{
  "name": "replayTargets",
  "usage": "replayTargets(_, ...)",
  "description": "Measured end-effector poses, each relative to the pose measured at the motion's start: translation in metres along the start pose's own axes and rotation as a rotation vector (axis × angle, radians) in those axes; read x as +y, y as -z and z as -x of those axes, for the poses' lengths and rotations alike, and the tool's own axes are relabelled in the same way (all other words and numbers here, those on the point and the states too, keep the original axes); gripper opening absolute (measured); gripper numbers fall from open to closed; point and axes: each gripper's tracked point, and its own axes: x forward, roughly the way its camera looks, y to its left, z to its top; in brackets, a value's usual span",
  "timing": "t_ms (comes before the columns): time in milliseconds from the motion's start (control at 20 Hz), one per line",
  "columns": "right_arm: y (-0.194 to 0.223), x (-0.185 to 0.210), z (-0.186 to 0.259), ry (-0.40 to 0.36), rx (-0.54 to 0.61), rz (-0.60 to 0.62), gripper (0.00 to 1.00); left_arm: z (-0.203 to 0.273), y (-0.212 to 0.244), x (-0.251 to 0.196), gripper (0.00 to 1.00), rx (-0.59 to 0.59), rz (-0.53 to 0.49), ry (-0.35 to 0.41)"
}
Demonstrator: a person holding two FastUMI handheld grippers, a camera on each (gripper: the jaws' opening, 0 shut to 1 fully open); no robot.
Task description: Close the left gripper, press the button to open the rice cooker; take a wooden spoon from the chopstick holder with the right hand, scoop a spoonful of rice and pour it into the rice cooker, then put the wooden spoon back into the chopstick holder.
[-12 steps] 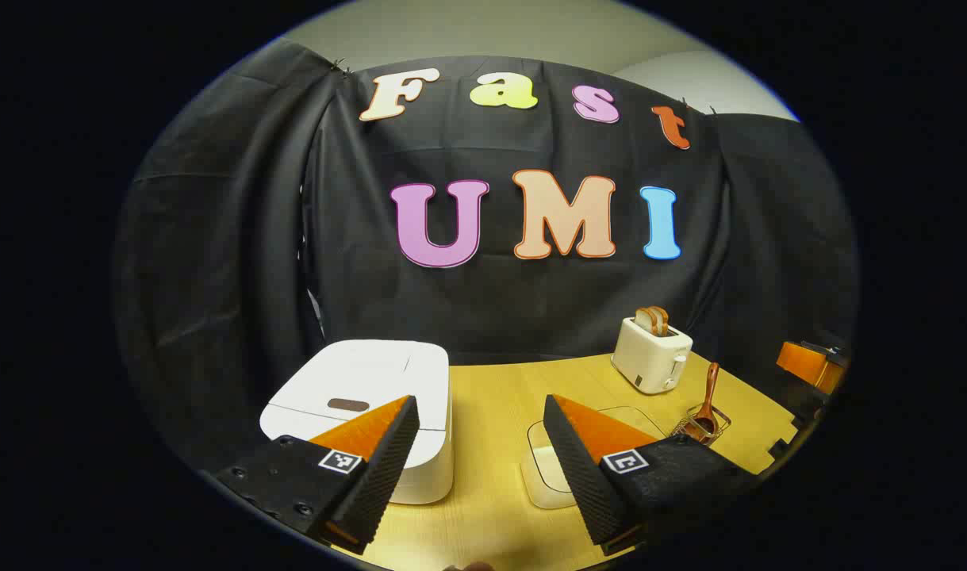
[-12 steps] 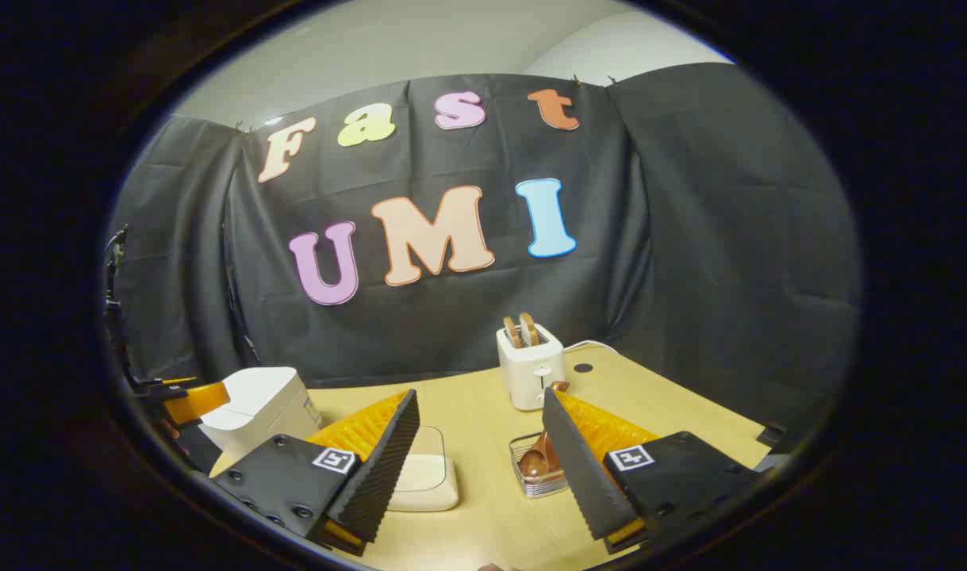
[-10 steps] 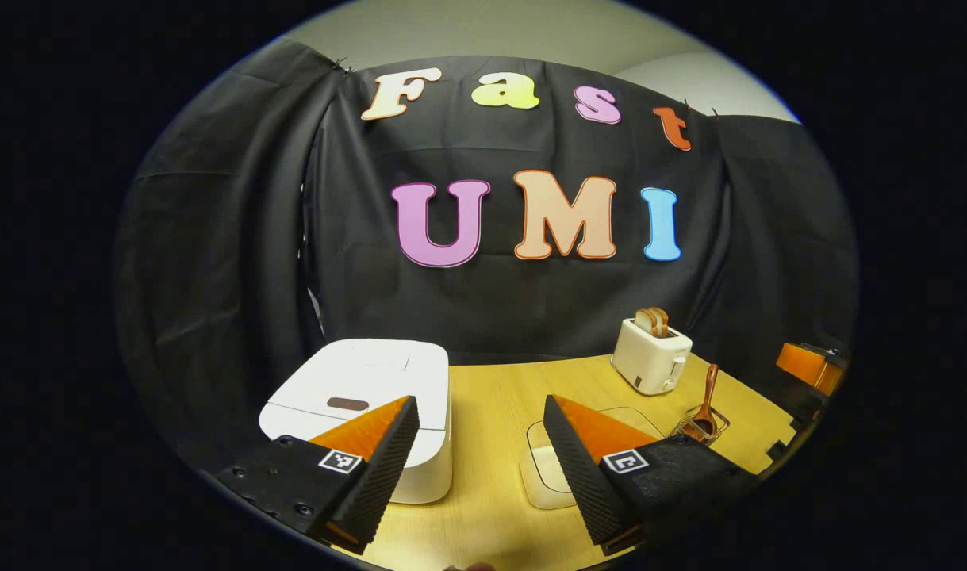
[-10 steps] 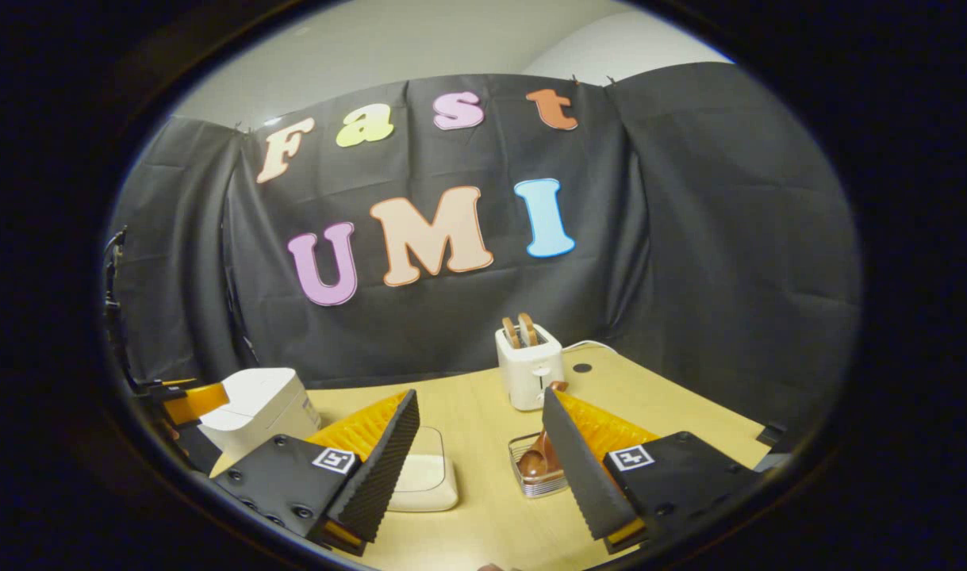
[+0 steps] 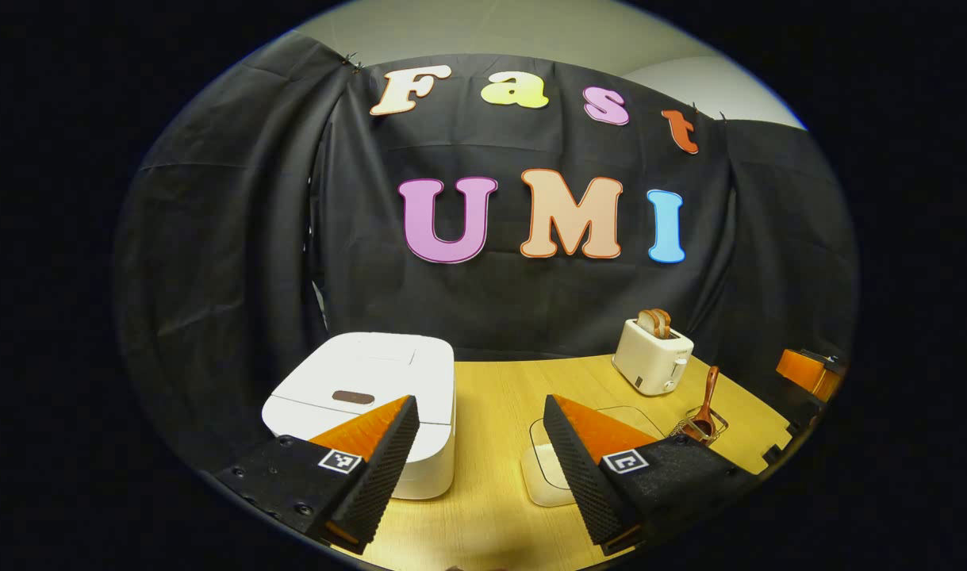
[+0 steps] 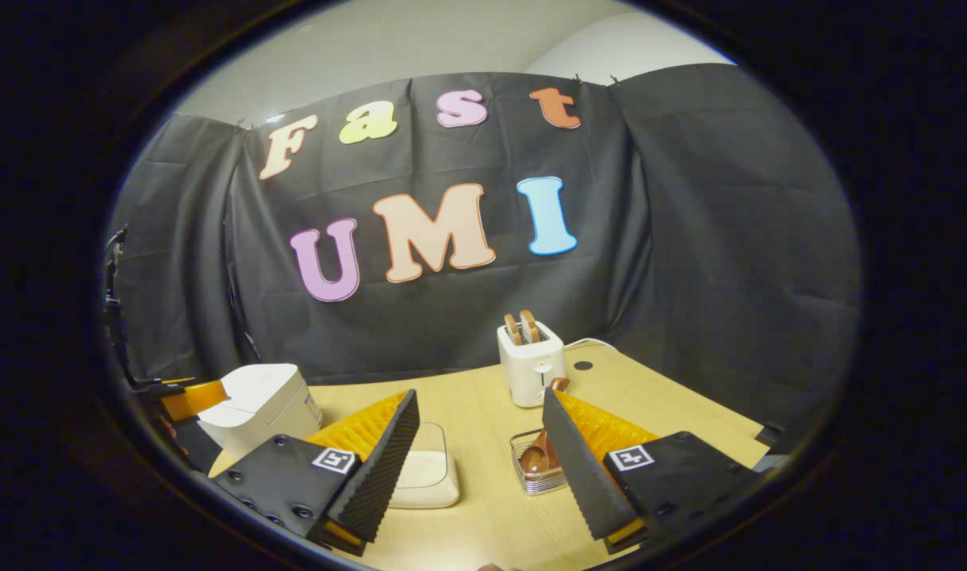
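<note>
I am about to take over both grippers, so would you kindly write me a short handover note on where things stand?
Left gripper: open, holding nothing, near the rice cooker, lid shut, button unpressed.
Right gripper: open, empty, facing the chopstick holder, with the wooden spoon inside.
Lidded rice container sits between cooker and holder on the table.
Done: nothing.
Left: close left gripper, press button, take spoon, scoop, pour, return spoon.

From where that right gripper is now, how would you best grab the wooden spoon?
Take the wooden spoon by its upper handle, coming from above. It stands bowl-down in the wire chopstick holder, handle leaning up clear of the rim, so the right gripper, fingers open, can likely close across it there.
</note>
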Motion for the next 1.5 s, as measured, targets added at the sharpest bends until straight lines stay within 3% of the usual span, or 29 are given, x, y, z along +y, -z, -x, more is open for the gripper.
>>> replayTargets(500,-0.002,0.004,-0.003,-0.029,-0.013,0.004,0.99,0.004,0.004,0.005,0.92,0.023,0.002,-0.036)
replayTargets(650,-0.002,0.007,-0.003,-0.043,-0.012,0.011,0.99,0.004,0.004,0.007,0.74,0.027,0.009,-0.054)
replayTargets(800,-0.001,0.007,-0.004,-0.052,-0.009,0.025,0.99,0.005,0.003,0.008,0.48,0.031,0.016,-0.060)
replayTargets(900,0.000,0.007,-0.004,-0.058,-0.005,0.028,0.99,0.005,0.003,0.010,0.45,0.028,0.012,-0.063)
replayTargets(1250,0.001,0.006,-0.005,-0.058,0.006,0.041,0.99,0.002,0.001,0.018,0.14,0.025,0.014,-0.093)
replayTargets(1500,0.004,0.001,-0.004,-0.033,0.019,0.044,0.99,-0.002,0.001,0.029,0.00,0.023,0.023,-0.138)
